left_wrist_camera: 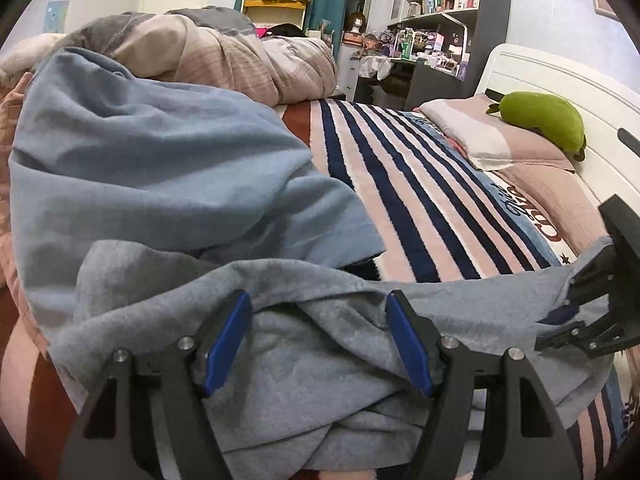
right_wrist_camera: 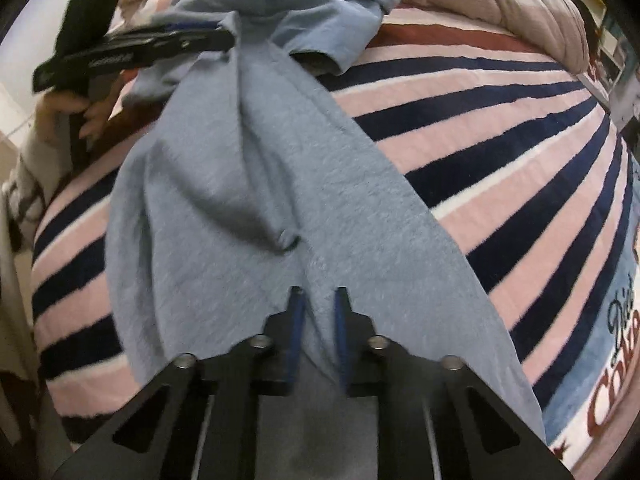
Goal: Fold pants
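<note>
The grey-blue fleece pants (left_wrist_camera: 328, 364) lie rumpled across the striped bed blanket (left_wrist_camera: 420, 208). My left gripper (left_wrist_camera: 319, 298) is pushed into one end of them. Its blue pads (left_wrist_camera: 226, 344) stand wide apart with a loose bunch of cloth between them, not pressed. In the right wrist view the pants (right_wrist_camera: 240, 208) stretch from my right gripper (right_wrist_camera: 318, 292) up to the left gripper (right_wrist_camera: 230, 38). The right gripper's pads are close together and pinch a fold at the near edge. From the left wrist view the right gripper (left_wrist_camera: 556, 314) sits at the cloth's right edge.
A light blue garment (left_wrist_camera: 160, 160) is heaped just behind the pants, with a rumpled pink quilt (left_wrist_camera: 224, 60) beyond it. A pillow (left_wrist_camera: 500, 140) with a green plush (left_wrist_camera: 548, 120) lies by the white headboard. A person's hand (right_wrist_camera: 68, 104) holds the left gripper's handle.
</note>
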`<state>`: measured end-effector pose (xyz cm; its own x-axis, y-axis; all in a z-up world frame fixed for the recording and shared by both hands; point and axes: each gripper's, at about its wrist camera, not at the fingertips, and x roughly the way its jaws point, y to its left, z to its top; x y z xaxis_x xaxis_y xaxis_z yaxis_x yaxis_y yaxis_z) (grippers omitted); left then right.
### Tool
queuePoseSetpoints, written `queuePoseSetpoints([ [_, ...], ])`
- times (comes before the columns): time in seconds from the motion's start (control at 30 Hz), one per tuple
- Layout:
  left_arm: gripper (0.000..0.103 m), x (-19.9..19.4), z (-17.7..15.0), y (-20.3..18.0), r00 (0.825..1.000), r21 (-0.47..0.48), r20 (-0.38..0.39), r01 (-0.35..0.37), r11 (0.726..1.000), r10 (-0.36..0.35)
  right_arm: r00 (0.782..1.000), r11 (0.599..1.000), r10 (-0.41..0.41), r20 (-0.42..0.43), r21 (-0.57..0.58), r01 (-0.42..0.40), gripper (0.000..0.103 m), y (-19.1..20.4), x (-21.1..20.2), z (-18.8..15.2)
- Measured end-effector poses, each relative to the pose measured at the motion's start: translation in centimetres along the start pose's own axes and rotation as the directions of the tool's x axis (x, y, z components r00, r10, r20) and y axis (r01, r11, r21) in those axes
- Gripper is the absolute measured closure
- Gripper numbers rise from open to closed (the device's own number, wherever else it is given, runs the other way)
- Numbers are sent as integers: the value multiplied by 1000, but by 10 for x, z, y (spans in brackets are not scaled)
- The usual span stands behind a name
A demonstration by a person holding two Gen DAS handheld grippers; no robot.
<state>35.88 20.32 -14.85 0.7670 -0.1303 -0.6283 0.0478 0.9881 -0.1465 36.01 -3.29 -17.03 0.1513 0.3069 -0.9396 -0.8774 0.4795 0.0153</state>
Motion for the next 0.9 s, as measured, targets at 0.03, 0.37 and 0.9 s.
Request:
queuePoseSetpoints([
  [0.03,37,0,0,0,1000,0,0,1,1000,-1,1000,1000,-13,-3,-2,13,96,2,-3,-2],
  [0.37,37,-2,0,4,1000,-21,4,-9,1000,9,971,974,-225,77,46,222,103,0,-21,-1],
  [0.9,37,-10,5,11,1000,-41,3,-25,999,25,942,913,-330,65,274,301,103,-64,-1,5],
])
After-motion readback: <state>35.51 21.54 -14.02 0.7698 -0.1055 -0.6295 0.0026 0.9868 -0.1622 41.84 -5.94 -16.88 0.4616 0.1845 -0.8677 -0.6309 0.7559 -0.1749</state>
